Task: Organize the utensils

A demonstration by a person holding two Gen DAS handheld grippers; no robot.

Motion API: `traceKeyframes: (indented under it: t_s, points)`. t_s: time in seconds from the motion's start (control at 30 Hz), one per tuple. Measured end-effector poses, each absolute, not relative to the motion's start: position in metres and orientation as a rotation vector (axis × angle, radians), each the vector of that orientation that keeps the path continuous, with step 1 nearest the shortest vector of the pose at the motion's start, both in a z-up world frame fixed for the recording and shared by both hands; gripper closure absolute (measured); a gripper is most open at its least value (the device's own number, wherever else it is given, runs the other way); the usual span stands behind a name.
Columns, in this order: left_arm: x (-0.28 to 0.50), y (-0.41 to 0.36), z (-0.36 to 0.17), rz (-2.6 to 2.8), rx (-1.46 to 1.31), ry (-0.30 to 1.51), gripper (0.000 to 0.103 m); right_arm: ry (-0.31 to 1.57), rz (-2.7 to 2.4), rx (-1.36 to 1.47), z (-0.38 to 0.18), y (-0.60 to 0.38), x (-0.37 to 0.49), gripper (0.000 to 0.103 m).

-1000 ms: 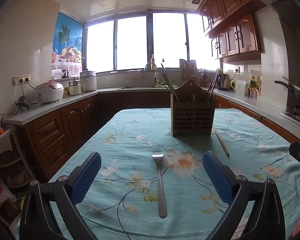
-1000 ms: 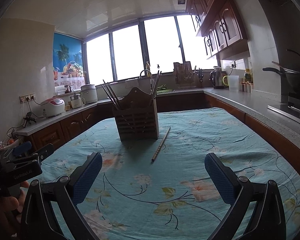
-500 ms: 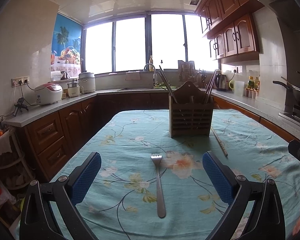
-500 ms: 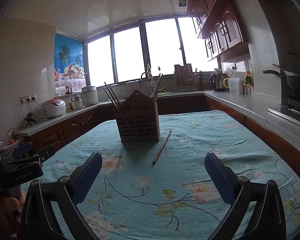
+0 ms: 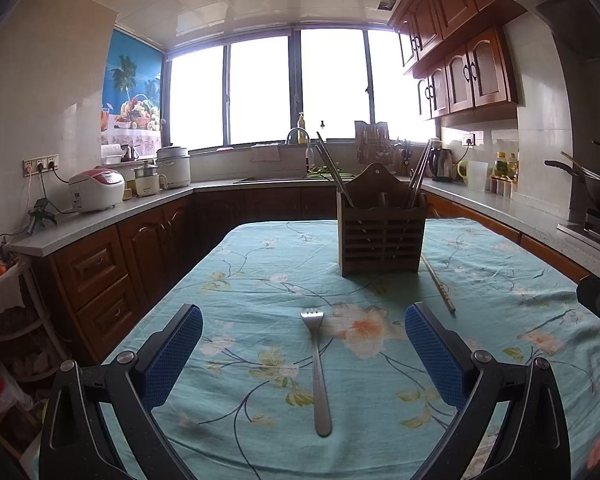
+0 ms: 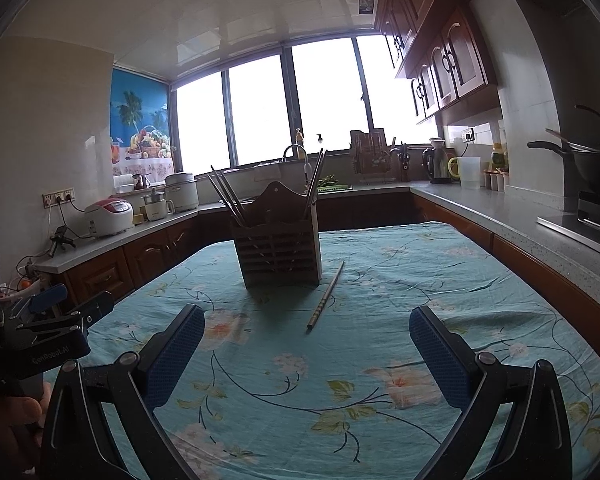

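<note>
Left wrist view: hovering, left gripper (image 5: 303, 344) jaws gaping over fork (image 5: 317, 364) before caddy (image 5: 381, 232); right gripper (image 6: 306, 350) gaping too. Probably needing lowering, pinching handle.

Left wrist: low over the table (image 5: 260, 272), facing the windows.
Right wrist: alongside, same heading.
Shared: utensil holder (image 5: 381, 236) (image 6: 278, 248).

One legible label, on left gripper body.
Right wrist view: white lettering "GenRobot.AI" on black side of left gripper (image 6: 54, 334), low at left edge. Partial white marks below it, too cut off to read. Appliance labels on the counter too small to read.
</note>
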State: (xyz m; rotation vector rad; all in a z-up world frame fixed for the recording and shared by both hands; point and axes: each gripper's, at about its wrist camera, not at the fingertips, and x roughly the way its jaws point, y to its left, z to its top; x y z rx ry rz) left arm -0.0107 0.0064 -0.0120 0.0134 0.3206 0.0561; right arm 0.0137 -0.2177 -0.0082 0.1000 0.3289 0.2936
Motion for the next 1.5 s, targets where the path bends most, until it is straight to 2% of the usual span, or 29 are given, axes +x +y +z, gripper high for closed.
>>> traceKeyframes:
  t_s: [1.5]
  points:
    - [-0.011,-0.008,-0.013,0.029,0.02,0.33,0.001,0.333,0.307,0.105,-0.002,-0.216,0.017,0.0]
